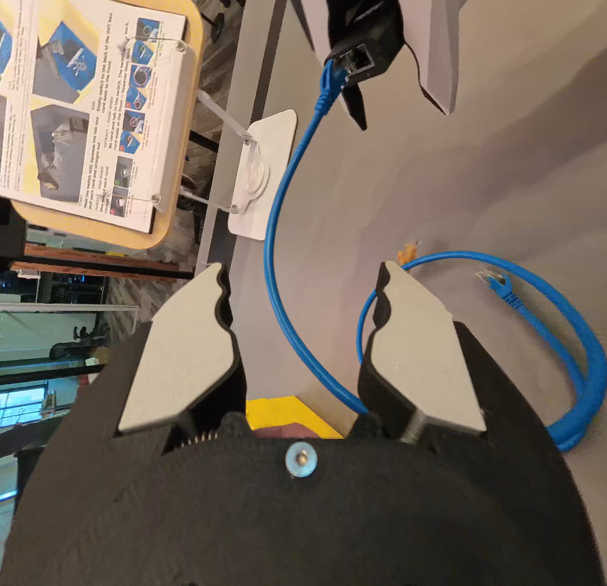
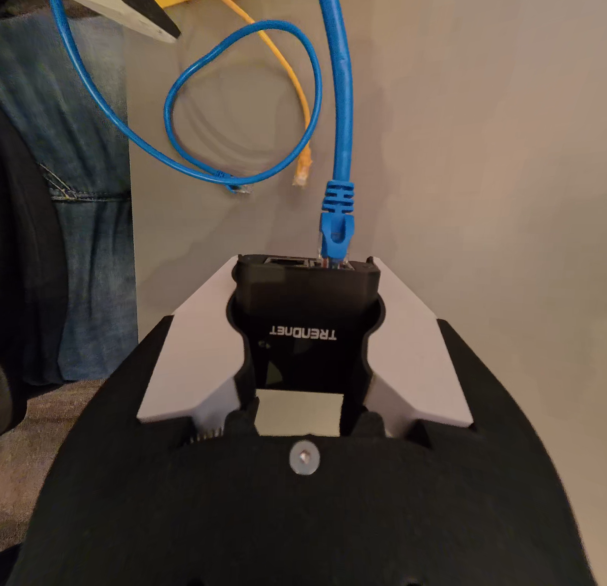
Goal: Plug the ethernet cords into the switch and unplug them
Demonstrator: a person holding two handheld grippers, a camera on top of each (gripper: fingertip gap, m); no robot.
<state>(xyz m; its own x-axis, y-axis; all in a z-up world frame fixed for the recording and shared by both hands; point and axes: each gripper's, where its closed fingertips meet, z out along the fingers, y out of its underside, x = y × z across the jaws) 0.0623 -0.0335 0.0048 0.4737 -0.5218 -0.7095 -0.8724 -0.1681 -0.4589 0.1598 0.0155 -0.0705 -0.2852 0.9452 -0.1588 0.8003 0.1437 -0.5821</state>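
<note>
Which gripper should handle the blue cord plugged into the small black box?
Probably the left gripper: it is open and holds nothing. The right gripper is shut on the small black plastic switch, steadying it, with the blue ethernet cord's plug in its port.

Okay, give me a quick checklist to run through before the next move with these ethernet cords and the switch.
1. Right gripper clamped on the black switch: ok.
2. Thick blue cord's plug in a port: ok; latched, cannot tell.
3. Neighbouring port free: ok.
4. Left gripper open, empty: ok.
5. Thin blue cord's loose plug reachable on the table: ok.
6. Yellow cord's plug unplugged: ok.
</note>
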